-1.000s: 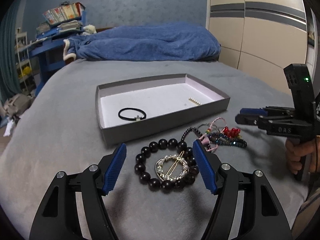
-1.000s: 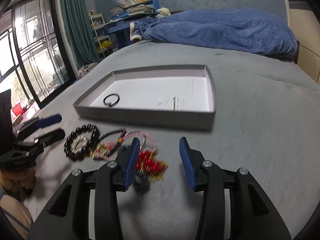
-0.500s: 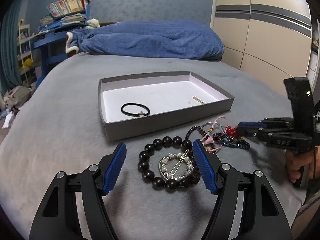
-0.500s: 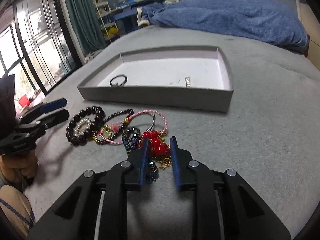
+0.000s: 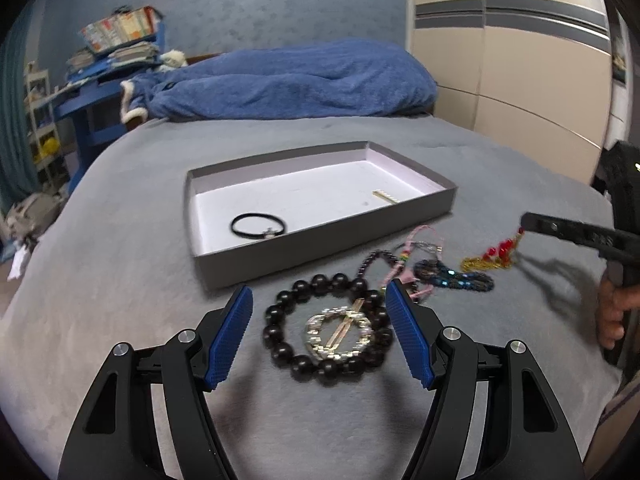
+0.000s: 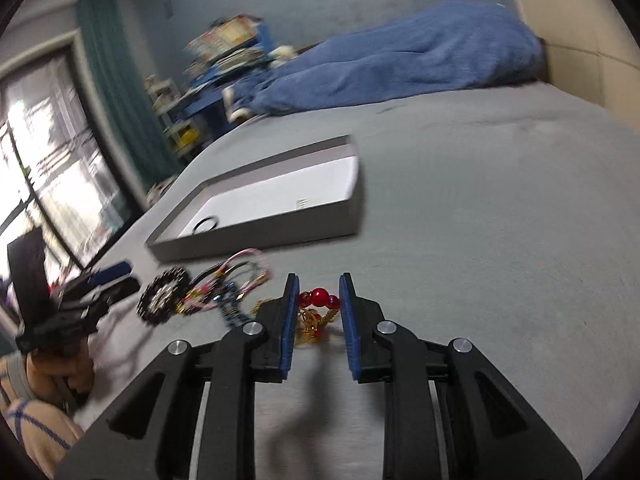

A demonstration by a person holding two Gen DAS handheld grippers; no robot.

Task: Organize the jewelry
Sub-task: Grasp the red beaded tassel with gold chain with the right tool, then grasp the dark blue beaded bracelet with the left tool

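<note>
A grey tray [image 5: 416, 208] with a white floor holds a black hair tie [image 5: 258, 225] and a small gold clip [image 5: 386, 197]. In front of it lie a black bead bracelet [image 5: 326, 334] around a pearl hair clip [image 5: 340, 332], a pink cord bracelet [image 5: 420, 246] and a dark blue bead bracelet [image 5: 454, 280]. My left gripper [image 5: 320, 336] is open just above the black bracelet. My right gripper [image 6: 319, 300] is shut on a red bead and gold chain piece [image 6: 318, 298], lifted off the bed; it also shows in the left wrist view [image 5: 494, 254].
The jewelry lies on a grey bed cover [image 5: 120, 280]. A blue blanket [image 5: 288, 84] is heaped at the far end. A wardrobe [image 5: 520, 72] stands to the right; a window and curtain [image 6: 104, 100] are on the left.
My right gripper closed on the red bead piece and lifted it away from the pile to the right. My left gripper stayed open over the black bracelet.
</note>
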